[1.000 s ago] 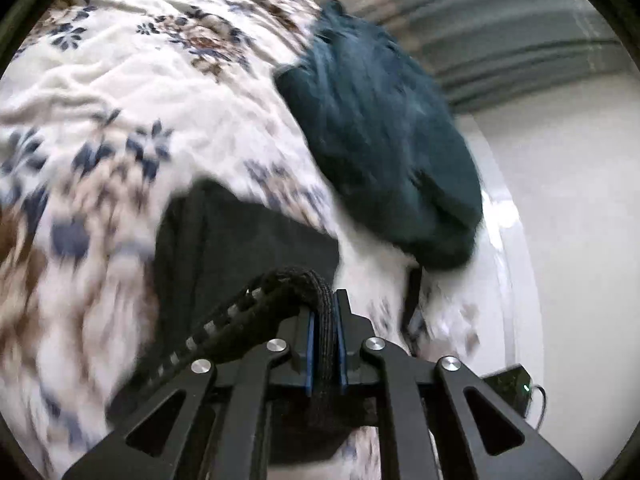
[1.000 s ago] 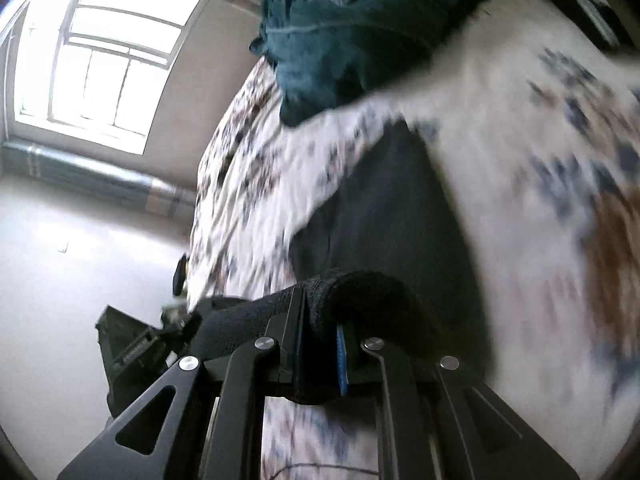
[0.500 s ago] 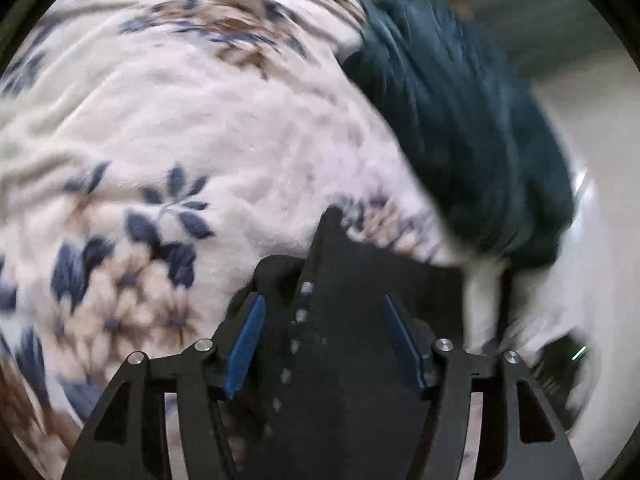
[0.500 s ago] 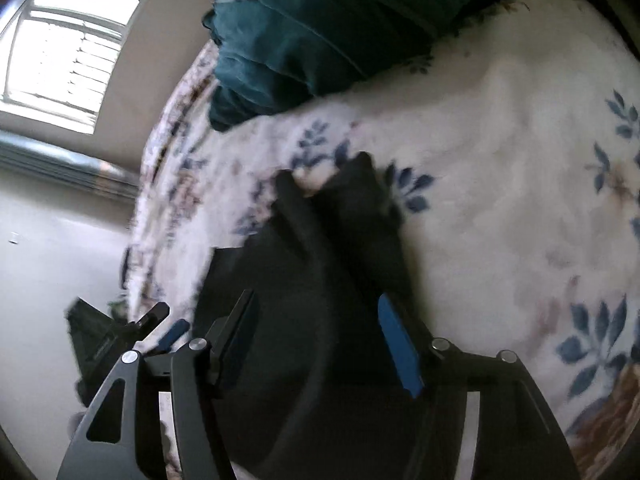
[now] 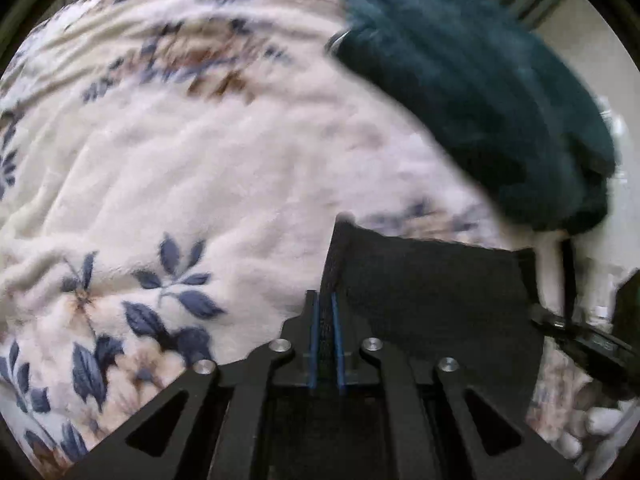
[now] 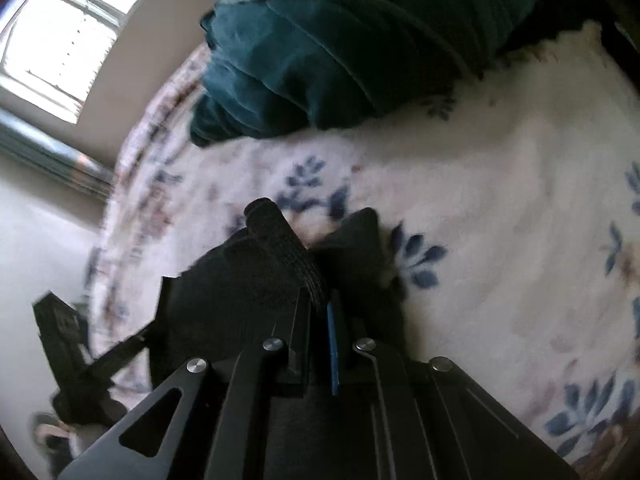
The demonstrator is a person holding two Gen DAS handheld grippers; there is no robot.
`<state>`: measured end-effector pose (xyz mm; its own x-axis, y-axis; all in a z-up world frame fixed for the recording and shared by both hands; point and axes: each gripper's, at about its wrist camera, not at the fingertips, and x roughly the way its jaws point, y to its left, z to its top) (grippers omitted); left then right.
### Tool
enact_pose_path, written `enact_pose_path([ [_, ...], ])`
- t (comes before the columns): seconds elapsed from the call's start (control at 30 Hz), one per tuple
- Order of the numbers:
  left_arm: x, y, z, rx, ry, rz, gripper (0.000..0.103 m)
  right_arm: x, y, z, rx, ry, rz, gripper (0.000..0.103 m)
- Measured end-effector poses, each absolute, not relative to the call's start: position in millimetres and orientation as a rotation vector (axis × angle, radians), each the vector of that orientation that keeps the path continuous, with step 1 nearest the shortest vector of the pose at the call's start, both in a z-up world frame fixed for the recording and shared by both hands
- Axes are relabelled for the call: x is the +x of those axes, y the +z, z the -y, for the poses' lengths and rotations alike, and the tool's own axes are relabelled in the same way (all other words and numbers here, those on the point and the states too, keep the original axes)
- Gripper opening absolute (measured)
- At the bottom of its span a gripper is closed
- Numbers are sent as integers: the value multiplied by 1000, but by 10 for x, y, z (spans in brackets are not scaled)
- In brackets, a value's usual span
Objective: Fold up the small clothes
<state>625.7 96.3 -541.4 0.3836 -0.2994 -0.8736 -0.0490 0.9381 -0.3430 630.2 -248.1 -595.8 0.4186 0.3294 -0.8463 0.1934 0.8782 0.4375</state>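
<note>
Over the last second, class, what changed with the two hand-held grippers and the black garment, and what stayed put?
Half a second ago both had opened, releasing it. Now the left hand-held gripper and right hand-held gripper have shut again on the black garment, each pinching an edge. The teal clothing and floral blanket stayed where they were.

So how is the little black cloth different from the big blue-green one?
The black cloth lies flat and smooth; the teal bundle is heaped and wrinkly. The black one is small and pinched by the left claw and the right claw; the teal one is bigger and untouched. Both lie on the flowery blanket.
</note>
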Motion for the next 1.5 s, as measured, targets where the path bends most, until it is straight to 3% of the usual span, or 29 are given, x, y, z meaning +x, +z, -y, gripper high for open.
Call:
enact_pose_path([
  [0.1, 6376, -5730, -1143, -399, -123, -1260, 3, 6409, -6191, 2403, 425, 17, -1222, 7],
  [0.2, 6294, -5559, -1294, -464, -133, -1222, 4, 6461, -6287, 2430, 434, 33, -1263, 8],
  [0.27, 6089, -5327, -1409, -536, -167, -1174, 8, 6464, -6251, 2542, 513, 78, -1293, 30],
  [0.3, 5969, -5231, -1453, -557, -172, -1160, 18, 6430, -6207, 2609, 548, 103, -1297, 37],
  [0.33, 5838, -5150, -1490, -586, -178, -1139, 40, 6387, -6167, 2662, 572, 118, -1297, 53],
  [0.37, 5588, -5056, -1551, -655, -194, -1101, 53, 6280, -6083, 2770, 609, 145, -1291, 68],
  [0.4, 5377, -5031, -1566, -718, -205, -1076, 65, 6193, -6039, 2823, 624, 168, -1287, 72],
  [0.53, 4469, -5059, -1441, -911, -187, -1104, 65, 5754, -5905, 2981, 585, 228, -1352, 76],
  [0.7, 3830, -5493, -1157, -1084, -121, -1177, 65, 5575, -6115, 3027, 581, 294, -1448, 91],
  [0.83, 3752, -5987, -873, -1270, -89, -1160, 65, 5891, -6365, 2929, 616, 401, -1402, 91],
  [0.97, 3901, -6015, -732, -1271, -15, -1035, 66, 6325, -6665, 2762, 677, 443, -1426, 91],
  [1.07, 3967, -5898, -689, -1231, 6, -978, 40, 6501, -6758, 2686, 700, 467, -1404, 90],
  [1.1, 3973, -5885, -695, -1242, -4, -966, 32, 6519, -6765, 2674, 697, 454, -1396, 87],
  [1.17, 3996, -5833, -734, -1245, -24, -958, 28, 6476, -6744, 2692, 685, 405, -1376, 38],
  [1.27, 4162, -5646, -828, -1160, -80, -982, 27, 6303, -6683, 2778, 759, 390, -1354, 23],
  [1.5, 4436, -5222, -1412, -953, -181, -1025, 27, 5304, -6349, 2736, 911, 327, -1278, 19],
])
